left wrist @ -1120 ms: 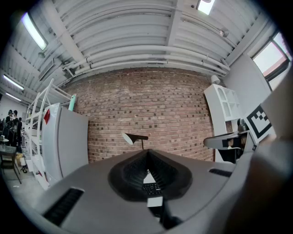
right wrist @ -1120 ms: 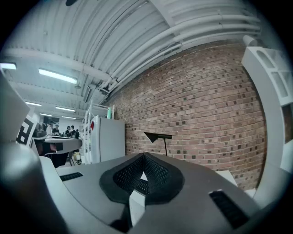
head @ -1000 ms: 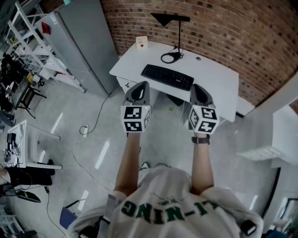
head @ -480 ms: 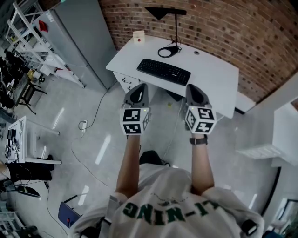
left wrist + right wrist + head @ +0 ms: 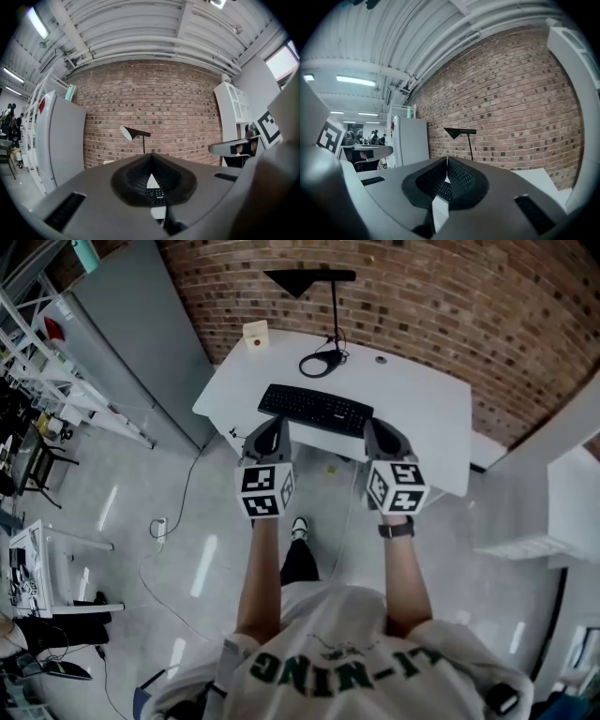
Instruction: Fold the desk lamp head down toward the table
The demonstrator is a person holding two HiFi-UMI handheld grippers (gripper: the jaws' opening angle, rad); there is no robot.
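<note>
White desk (image 5: 412, 399) by brick wall, desk lamp (image 5: 335, 307) probably light, stiff-jointed, pinch at lamp head (image 5: 300, 279); left gripper (image 5: 272, 427), right gripper (image 5: 380, 432) clenched empty.

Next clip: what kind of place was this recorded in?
Probably an industrial-style office or lab workspace. A white desk with a black keyboard and a black desk lamp stands against a red brick wall, and bare pipes run under a ribbed metal ceiling.
</note>
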